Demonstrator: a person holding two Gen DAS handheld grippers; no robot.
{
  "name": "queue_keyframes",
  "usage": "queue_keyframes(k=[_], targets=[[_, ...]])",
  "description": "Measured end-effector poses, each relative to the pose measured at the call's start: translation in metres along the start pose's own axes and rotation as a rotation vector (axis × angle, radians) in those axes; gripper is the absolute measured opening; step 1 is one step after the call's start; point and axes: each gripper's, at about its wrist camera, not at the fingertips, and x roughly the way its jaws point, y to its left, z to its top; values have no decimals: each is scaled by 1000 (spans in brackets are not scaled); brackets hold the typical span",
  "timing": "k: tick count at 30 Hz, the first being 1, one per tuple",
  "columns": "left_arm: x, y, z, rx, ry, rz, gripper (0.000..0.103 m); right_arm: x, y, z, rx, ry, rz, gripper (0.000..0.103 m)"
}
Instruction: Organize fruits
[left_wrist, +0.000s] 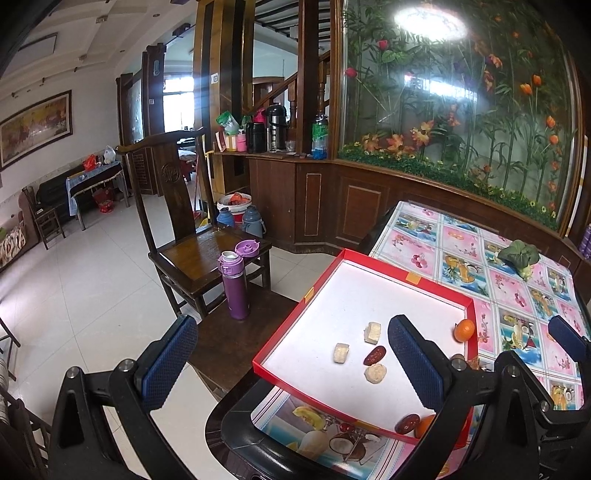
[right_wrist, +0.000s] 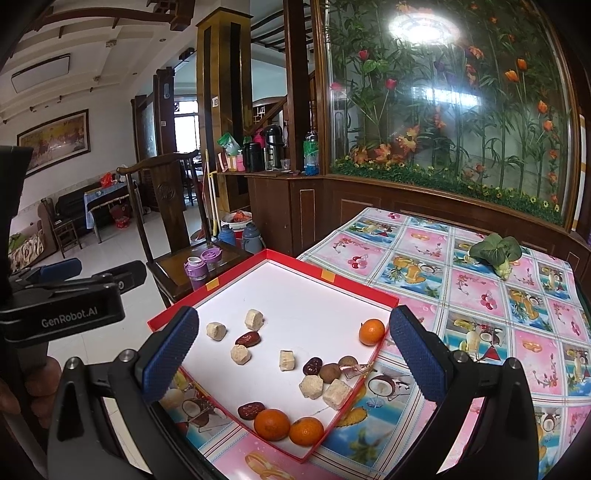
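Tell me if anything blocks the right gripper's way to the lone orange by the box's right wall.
Nothing visible does. The right gripper hangs open above the red box, and the orange sits uncovered against the wall, apart from the other pieces.

Left hand-held gripper (left_wrist: 291, 354) jaws wide apart, right hand-held gripper (right_wrist: 293, 350) likewise

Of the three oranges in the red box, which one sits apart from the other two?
The orange against the box's right wall, further from the camera. The other two oranges sit side by side, touching, in the near corner of the red box.
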Motion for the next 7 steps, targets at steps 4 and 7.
queue_keyframes(k=[4, 7], targets=[[-2, -6, 1, 13, -15, 2, 103, 3, 0, 1, 5, -1, 10, 103], [-2, -20, 0, 44, -13, -7, 103, 5, -5, 0, 14, -3, 12, 103]])
